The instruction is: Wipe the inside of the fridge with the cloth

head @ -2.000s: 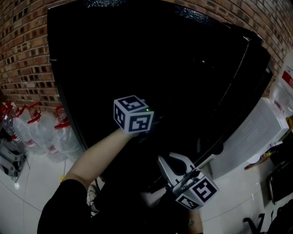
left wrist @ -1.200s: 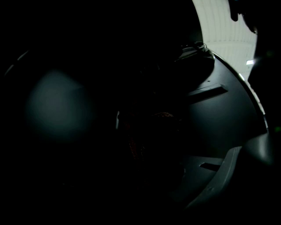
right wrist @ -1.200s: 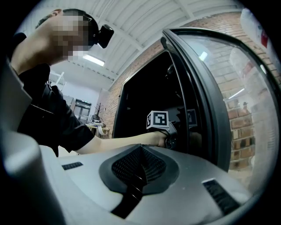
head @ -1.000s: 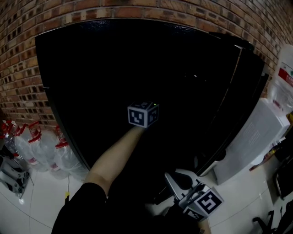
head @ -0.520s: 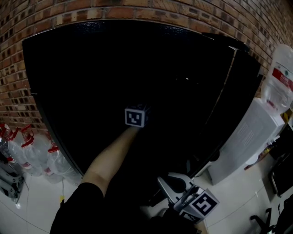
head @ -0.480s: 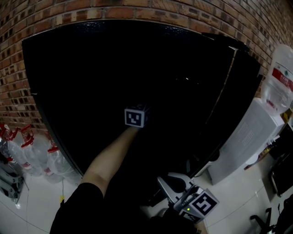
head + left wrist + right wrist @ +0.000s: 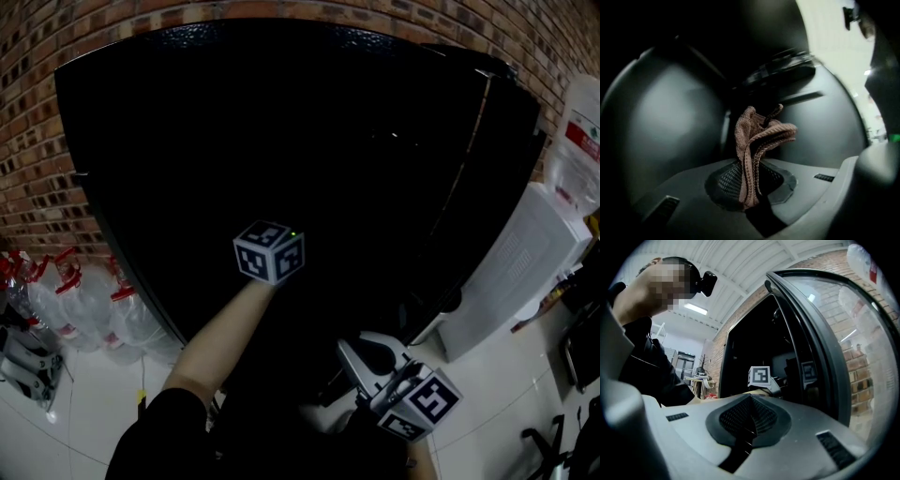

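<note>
Cloth (image 7: 757, 145): brownish-pink, fine ribbed weave, stitched hem along the edge. It is bunched into upright folds, inside the fridge (image 7: 281, 112), in front of its dim grey inner wall.

Left gripper (image 7: 749, 187): jaws pressed together on the cloth's lower end, black mesh-textured pads either side of it. Grey moulded plastic body. Reached into the fridge cavity; its marker cube (image 7: 270, 251) shows against the dark opening.

Right gripper (image 7: 749, 416): jaws pressed together, nothing between them. Outside the fridge, low at the front by the open door (image 7: 820, 348).

Fridge: black, glossy, interior very dark from the head view. Door has a curved dark rim and a glass panel.

Brick wall (image 7: 37, 141): red-brown, behind the fridge.
Clear plastic bottles (image 7: 66, 291) with red tops: on the floor left of the fridge.
White water dispenser (image 7: 511, 272): ribbed side, right of the fridge; its bottle carries a red label (image 7: 586, 141), print unreadable.
Floor (image 7: 56, 422): white tile.
</note>
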### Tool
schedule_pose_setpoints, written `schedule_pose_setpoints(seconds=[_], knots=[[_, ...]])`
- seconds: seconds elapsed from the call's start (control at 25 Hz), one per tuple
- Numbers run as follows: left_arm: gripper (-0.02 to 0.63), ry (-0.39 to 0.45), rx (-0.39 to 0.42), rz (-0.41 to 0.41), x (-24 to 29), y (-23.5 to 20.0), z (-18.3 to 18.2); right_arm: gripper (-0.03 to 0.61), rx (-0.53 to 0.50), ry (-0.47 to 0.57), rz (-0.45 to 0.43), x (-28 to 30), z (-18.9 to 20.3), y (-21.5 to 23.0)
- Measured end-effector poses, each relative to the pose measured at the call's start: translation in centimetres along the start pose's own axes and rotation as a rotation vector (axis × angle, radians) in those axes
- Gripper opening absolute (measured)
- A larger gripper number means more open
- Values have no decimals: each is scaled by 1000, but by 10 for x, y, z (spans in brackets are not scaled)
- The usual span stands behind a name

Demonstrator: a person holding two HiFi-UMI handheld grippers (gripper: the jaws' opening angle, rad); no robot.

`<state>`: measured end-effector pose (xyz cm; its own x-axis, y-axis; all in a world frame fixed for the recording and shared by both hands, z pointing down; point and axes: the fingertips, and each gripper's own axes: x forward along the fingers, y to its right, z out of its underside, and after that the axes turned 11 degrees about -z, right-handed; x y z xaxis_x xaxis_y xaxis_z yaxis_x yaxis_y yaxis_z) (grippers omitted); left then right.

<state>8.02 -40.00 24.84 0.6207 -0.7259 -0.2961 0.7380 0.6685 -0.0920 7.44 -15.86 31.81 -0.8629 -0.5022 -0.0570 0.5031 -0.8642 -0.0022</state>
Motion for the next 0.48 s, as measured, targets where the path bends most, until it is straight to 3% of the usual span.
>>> schedule_pose_setpoints(seconds=[0.12,0.32,0.48], knots=[[54,0,42,139,-37,48,-1,5,5,10,-17,3,1,-8],[54,-81,-22,331,-89,98,8,5,0,8,-49,7,3,-16],[54,-170,-41,389,-97,117,33,5,0,11,-74,11,4,-19]])
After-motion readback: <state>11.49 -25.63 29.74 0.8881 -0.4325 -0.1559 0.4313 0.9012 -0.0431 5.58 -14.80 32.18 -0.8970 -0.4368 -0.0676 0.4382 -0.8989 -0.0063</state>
